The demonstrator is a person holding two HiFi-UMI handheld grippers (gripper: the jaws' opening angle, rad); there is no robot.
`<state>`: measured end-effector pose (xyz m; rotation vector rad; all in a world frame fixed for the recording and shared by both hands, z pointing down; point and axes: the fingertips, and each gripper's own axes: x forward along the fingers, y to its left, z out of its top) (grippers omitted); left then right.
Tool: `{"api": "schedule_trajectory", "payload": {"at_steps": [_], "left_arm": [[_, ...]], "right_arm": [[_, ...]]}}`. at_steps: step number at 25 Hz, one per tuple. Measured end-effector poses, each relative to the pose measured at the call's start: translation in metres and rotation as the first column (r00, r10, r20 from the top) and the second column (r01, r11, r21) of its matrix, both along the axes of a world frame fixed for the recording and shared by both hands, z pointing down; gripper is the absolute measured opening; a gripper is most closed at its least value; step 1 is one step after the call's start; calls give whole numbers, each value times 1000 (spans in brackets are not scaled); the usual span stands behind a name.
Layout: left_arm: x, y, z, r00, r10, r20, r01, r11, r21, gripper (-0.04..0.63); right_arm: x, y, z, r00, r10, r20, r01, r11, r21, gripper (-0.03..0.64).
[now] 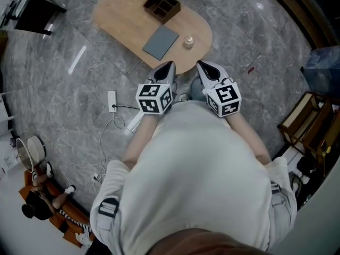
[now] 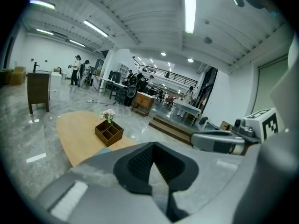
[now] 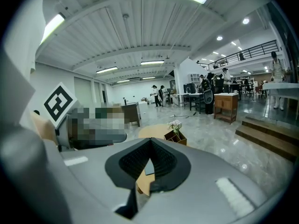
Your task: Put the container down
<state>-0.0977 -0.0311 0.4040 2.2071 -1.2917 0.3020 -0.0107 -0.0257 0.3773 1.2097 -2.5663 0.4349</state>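
Container [image 1: 162, 7] sits on the table [image 1: 122, 15] — left claw [image 1: 170, 66] and right claw [image 1: 202, 66] both closed, empty.

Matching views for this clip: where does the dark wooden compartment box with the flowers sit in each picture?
Head view: the dark wooden compartment box with flowers is at top centre, on the table's far end.
Left gripper view: left of centre, mid-height.
Right gripper view: just right of centre, small.
Shared landmark: the light wooden oval table that it stands on.
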Motion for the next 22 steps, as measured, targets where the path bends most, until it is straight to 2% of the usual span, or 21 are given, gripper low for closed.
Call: {"api": "schedule_trajectory", "payload": {"at_steps": [22], "left_arm": [[1,1,6,1000,-7,-16,7,1000,-24,2]], "right_arm": [[3,-1,1,1000,3,23,-3,1000,-8,-3]]}}
